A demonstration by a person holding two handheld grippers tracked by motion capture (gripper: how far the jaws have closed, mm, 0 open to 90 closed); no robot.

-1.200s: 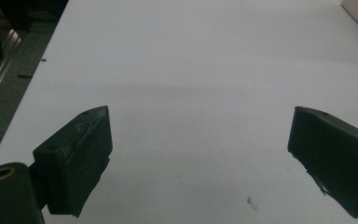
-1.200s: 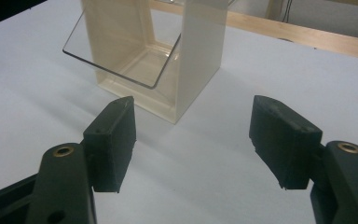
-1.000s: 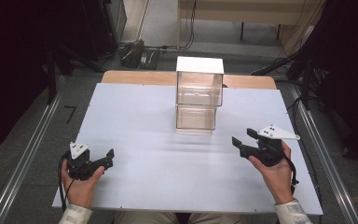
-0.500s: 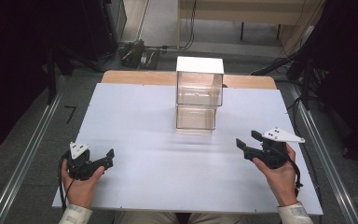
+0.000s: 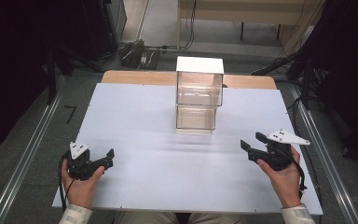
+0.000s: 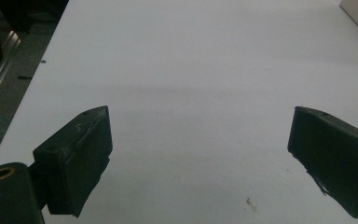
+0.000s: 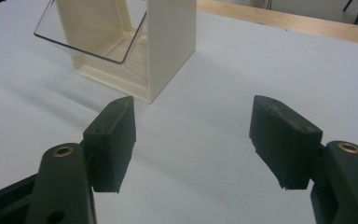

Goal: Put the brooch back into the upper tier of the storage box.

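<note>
I see a matt white worktop, smooth, with bare wood at its far edge. The box looks like glossy clear plastic with cream opaque walls. My grippers' pads look matt black, rubbery, slightly scuffed.

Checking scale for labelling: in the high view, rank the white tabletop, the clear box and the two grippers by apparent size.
1. White tabletop
2. Clear box
3. Right gripper and left gripper: look alike, unranked.
</note>
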